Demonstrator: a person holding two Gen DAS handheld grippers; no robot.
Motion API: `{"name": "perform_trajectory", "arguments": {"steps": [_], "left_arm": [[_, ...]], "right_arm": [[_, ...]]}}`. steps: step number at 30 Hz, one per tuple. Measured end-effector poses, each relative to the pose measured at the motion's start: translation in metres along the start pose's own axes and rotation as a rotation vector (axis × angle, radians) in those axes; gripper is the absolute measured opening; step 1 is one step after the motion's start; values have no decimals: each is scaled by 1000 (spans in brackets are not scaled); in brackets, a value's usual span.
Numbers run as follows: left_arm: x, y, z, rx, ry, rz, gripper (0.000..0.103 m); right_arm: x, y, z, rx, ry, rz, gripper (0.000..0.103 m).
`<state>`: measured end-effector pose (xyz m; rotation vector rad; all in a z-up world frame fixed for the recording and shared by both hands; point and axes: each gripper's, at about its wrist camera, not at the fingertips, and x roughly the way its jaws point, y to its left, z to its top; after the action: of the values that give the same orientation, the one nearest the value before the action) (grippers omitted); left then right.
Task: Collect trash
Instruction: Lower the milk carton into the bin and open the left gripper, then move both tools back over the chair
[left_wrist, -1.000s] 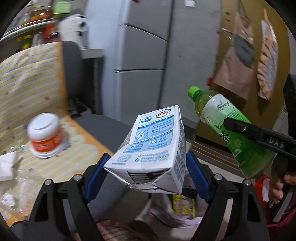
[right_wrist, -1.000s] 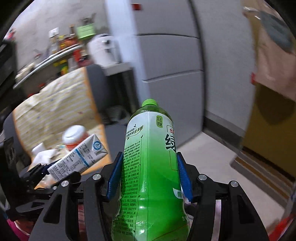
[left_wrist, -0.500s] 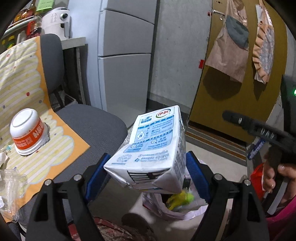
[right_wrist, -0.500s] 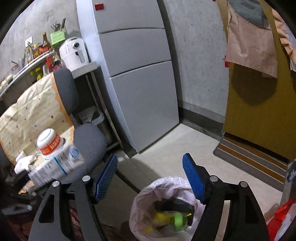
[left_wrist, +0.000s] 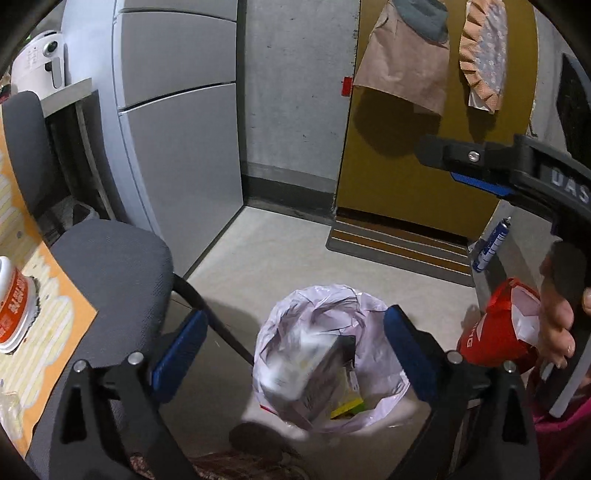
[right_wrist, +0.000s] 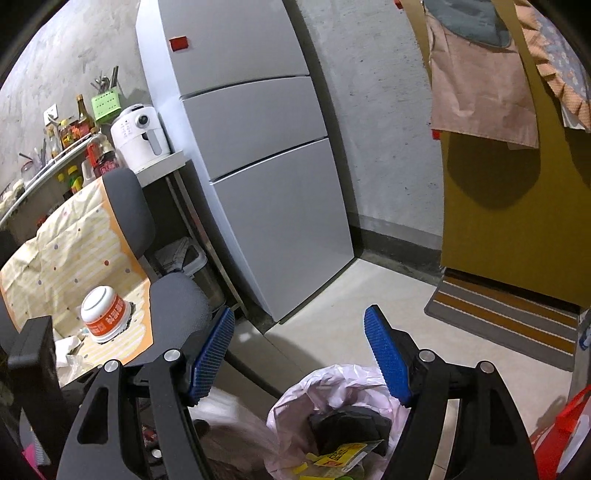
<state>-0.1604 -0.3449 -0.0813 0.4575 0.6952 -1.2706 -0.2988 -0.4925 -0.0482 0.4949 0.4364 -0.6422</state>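
Observation:
A white trash bag (left_wrist: 325, 365) stands open on the floor below both grippers; it also shows in the right wrist view (right_wrist: 340, 413). A blurred milk carton (left_wrist: 299, 365) is falling into its mouth. My left gripper (left_wrist: 291, 343) is open and empty right above the bag. My right gripper (right_wrist: 299, 354) is open and empty above the bag's far rim, and shows at the right of the left wrist view (left_wrist: 498, 173). Yellow and dark wrappers (right_wrist: 340, 452) lie inside the bag. An upturned white and orange cup (right_wrist: 105, 314) sits on the chair's patterned cloth (right_wrist: 74, 258).
A grey office chair (left_wrist: 110, 280) stands left of the bag. A grey fridge (right_wrist: 258, 166) stands behind it. A red bag (left_wrist: 495, 332) sits at the right. A striped doormat (right_wrist: 509, 314) lies before a yellow door (right_wrist: 517, 229).
My left gripper opened and let go of the milk carton, which drops into the bag. My right gripper, which dropped the green bottle earlier, stays open over the bag.

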Motion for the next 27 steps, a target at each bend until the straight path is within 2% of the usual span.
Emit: {"name": "perform_trajectory", "arguments": {"steps": [3,7,11,15,27], "left_arm": [[-2,10,0,-47,-9,-8,94],[-15,30,-2,-112,-31,26,94],[-41,46,-10,-115,-55,143,94],[-70,68,-30,-167,-73,246,94],[-163,149,-109,-413,-103,491,94]], "right_arm": [[1,0,0,-3,2,0,73],[4,6,-2,-11,16,16,73],[5,22,-3,-36,23,44,73],[11,45,-5,-73,48,84,73],[28,145,-21,-222,144,255,73]]}}
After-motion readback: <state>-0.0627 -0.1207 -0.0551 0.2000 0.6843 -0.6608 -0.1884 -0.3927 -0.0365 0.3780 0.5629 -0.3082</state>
